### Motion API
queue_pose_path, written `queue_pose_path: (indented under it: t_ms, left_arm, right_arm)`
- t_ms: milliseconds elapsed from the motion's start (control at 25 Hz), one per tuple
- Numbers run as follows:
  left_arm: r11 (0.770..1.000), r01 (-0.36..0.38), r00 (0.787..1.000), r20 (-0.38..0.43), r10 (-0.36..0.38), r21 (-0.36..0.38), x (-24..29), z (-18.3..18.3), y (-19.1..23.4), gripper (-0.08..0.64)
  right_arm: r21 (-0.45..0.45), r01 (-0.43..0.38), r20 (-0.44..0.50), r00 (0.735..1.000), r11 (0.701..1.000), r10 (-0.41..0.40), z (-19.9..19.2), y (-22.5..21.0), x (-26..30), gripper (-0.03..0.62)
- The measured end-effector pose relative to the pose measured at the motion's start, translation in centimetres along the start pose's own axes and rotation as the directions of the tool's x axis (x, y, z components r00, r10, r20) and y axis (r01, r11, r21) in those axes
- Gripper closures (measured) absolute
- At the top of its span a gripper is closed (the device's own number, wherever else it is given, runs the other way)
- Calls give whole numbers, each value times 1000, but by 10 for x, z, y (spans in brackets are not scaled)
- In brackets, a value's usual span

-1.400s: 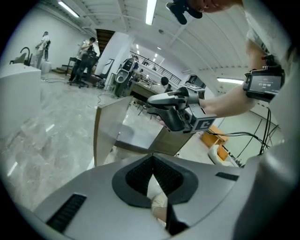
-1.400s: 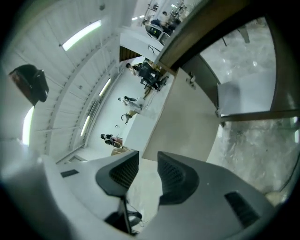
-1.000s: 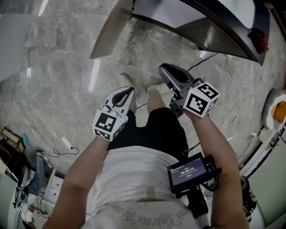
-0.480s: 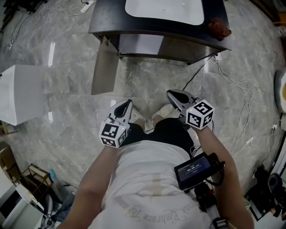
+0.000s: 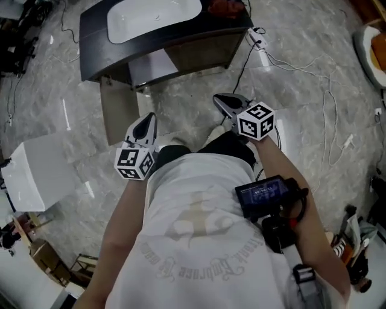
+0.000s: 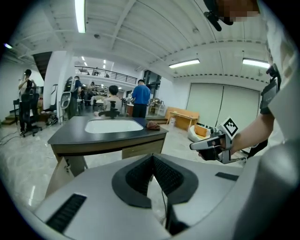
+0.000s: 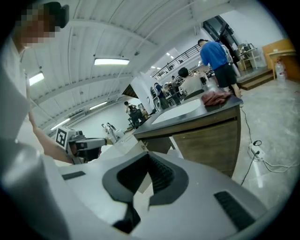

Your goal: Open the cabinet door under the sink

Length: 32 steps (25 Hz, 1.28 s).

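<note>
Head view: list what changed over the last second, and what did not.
The person backed away from the sink cabinet, which slid from the top right toward the upper left of the view. The left gripper and right gripper came back with them. Unchanged: the cabinet door stands open, both grippers empty, the red cloth on the counter.

The dark charcoal slab surface (image 5: 90, 42) holds a white oval basin (image 5: 151, 15) and, at its far right, a rust-red crumpled cloth (image 5: 226, 7). Under it, the pale tan flat cabinet door (image 5: 119, 111) is lighter than the warm wood-brown front beside it. The grey stone floor (image 5: 301, 72) is veined like marble. The pale grey left gripper (image 5: 149, 116) and pale grey right gripper (image 5: 218, 98) have black ribbed fingers (image 6: 159, 171), and each bears a cube (image 5: 134, 162) of black-and-white square markers. The person's white shirt (image 5: 199, 241) has faint grey lettering.
</note>
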<state>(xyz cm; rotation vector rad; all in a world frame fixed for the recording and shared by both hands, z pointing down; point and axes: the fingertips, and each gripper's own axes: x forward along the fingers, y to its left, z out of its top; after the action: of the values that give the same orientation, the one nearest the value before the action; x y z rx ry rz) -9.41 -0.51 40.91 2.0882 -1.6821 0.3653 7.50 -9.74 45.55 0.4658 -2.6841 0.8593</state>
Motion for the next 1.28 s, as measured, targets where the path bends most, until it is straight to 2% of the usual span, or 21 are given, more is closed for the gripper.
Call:
queue_pose_path:
  t_ms: [240, 440, 640, 800, 960, 1120, 1280]
  left_arm:
    - [994, 101, 994, -39, -100, 36, 59, 15, -34, 549]
    - [986, 156, 984, -96, -150, 59, 108, 15, -57, 549]
    - [976, 193, 973, -151, -177, 102, 136, 23, -61, 549]
    - [971, 203, 965, -193, -177, 124, 159, 18, -43, 549]
    - [980, 151, 966, -230, -119, 127, 180, 6, -4, 549]
    - [991, 100, 966, -248, -76, 88, 196, -10, 38, 549]
    - [994, 85, 962, -264, -65, 63, 211, -26, 73, 549]
  right_arm:
    - [64, 64, 116, 991, 996, -71, 19, -39, -36, 578]
    - [118, 120, 134, 982, 986, -136, 16, -73, -65, 578]
    - [197, 177, 126, 971, 964, -204, 7, -85, -80, 578]
    - [232, 222, 107, 962, 947, -252, 3, -90, -78, 578]
    - [238, 256, 75, 957, 937, -281, 2, -94, -65, 578]
    - [255, 293, 43, 949, 921, -313, -2, -101, -47, 578]
    - [255, 331, 24, 937, 909, -348, 0, -109, -24, 578]
